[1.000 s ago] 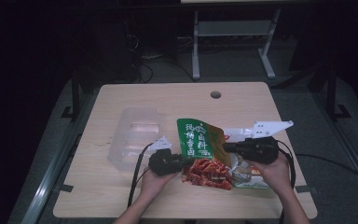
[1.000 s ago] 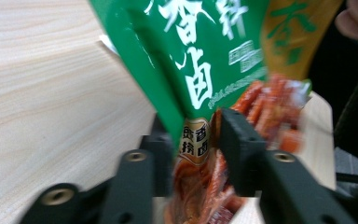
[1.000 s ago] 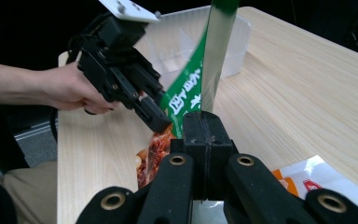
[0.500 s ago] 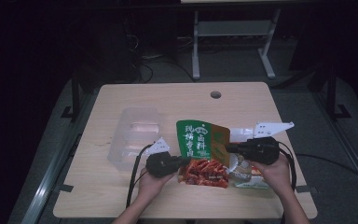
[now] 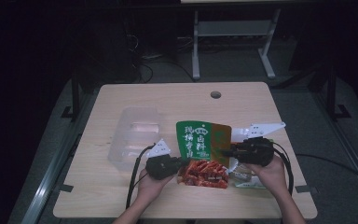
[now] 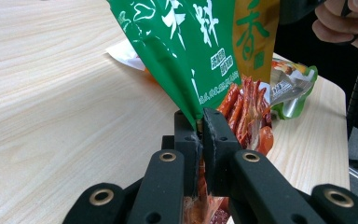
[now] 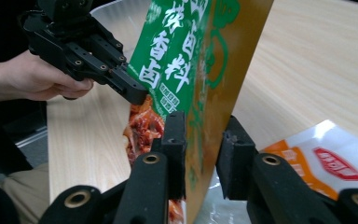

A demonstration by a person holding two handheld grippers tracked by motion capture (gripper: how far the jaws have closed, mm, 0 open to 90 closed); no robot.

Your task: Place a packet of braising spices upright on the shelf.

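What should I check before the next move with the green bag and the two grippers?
1. Left gripper shut on the bag edge: ok.
2. Right gripper gripping the bag: not ok; its jaws have just been opening, and the bag stands loose between them.
3. Bag upright: ok.
4. Tray apart from both grippers: ok.
5. Bag sealed: cannot tell.

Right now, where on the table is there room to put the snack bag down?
Bare wood lies along the far edge beside the round hole, and at the near left corner, in front of the clear plastic tray. The near middle is crowded: the green snack bag, both hand-held grippers and other packets.
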